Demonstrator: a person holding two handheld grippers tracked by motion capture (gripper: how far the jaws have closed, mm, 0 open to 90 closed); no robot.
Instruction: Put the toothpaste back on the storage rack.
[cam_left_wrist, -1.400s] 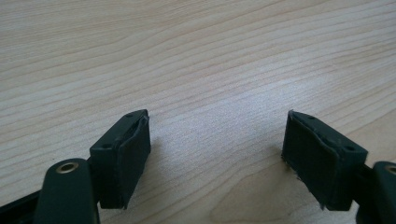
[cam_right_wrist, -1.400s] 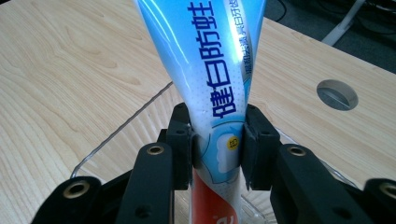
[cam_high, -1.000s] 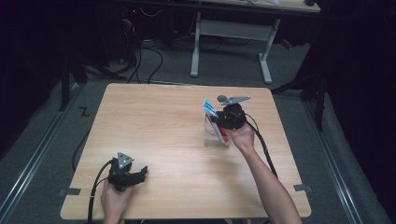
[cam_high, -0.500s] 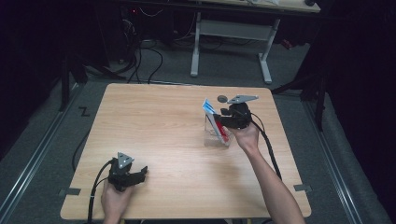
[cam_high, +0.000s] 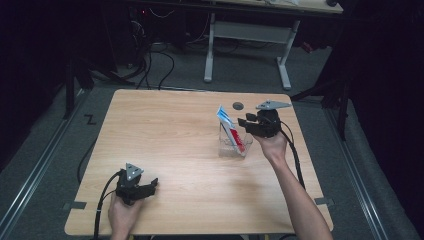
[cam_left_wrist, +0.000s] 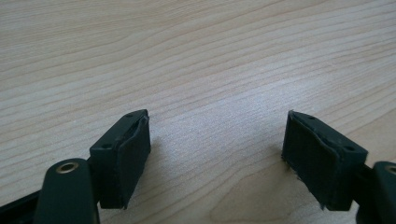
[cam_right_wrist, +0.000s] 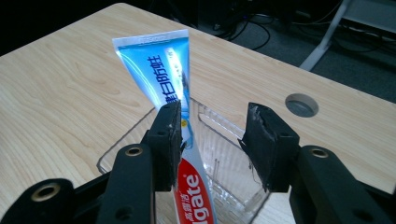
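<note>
The right gripper hangs over the clear container, jaws released beside the toothpaste tube; a careless nudge could topple both. The left gripper rests parted on the worktop.

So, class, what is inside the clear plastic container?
A toothpaste tube stands tilted inside the clear container, its crimped end sticking out above the rim. The right gripper covers its lower end, so the cap is hidden.

1. I hold two grippers: my left gripper and my right gripper.
2. One toothpaste tube.
3. One clear plastic container.
4. One wooden table, with one round cable hole.
</note>
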